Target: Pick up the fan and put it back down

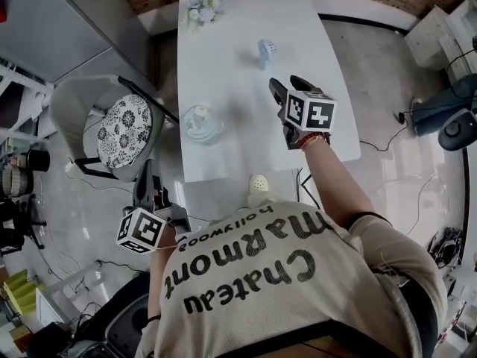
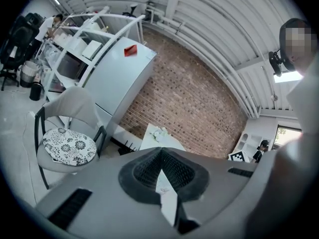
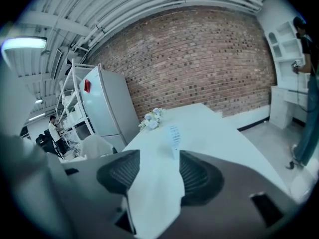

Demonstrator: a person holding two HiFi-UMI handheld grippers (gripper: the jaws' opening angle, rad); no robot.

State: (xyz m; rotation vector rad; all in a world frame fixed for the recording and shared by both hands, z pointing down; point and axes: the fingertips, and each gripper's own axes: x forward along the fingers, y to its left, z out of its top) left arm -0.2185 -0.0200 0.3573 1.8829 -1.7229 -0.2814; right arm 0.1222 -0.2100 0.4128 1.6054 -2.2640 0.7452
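Currently the long white rectangular table (image 1: 223,73) runs from near to far through the middle of the head view. A grey shell chair (image 1: 71,107) with a black-and-white floral cushion stands at its left side.

My right gripper (image 1: 289,86) is held over the right half of the table. Its fingers stand well apart with nothing between them. My left gripper (image 1: 149,185) hangs near, off the table's near-left corner. Its fingers are together at the tips and hold nothing.

A white round item with a cable (image 1: 201,121), which I cannot identify, lies on the left half of the table. A small bouquet of pale flowers (image 1: 205,6) sits at the far-left end.

The task's thing, a small pale-blue and white upright fan (image 1: 267,51), stands on the table beyond the right gripper, apart from it. In the right gripper view it (image 3: 174,133) appears just above the gap between the pads.

I judge the step in hand to be the approach. Procedure:
- Keep the fingers wide and centre the gap on the fan.
- Advance level, since the fan looks narrow and may tip if nudged.
- Close on the lower body rather than the grille head.
- Lift straight up, then set it down vertically.
- Keep the left gripper away from the table.
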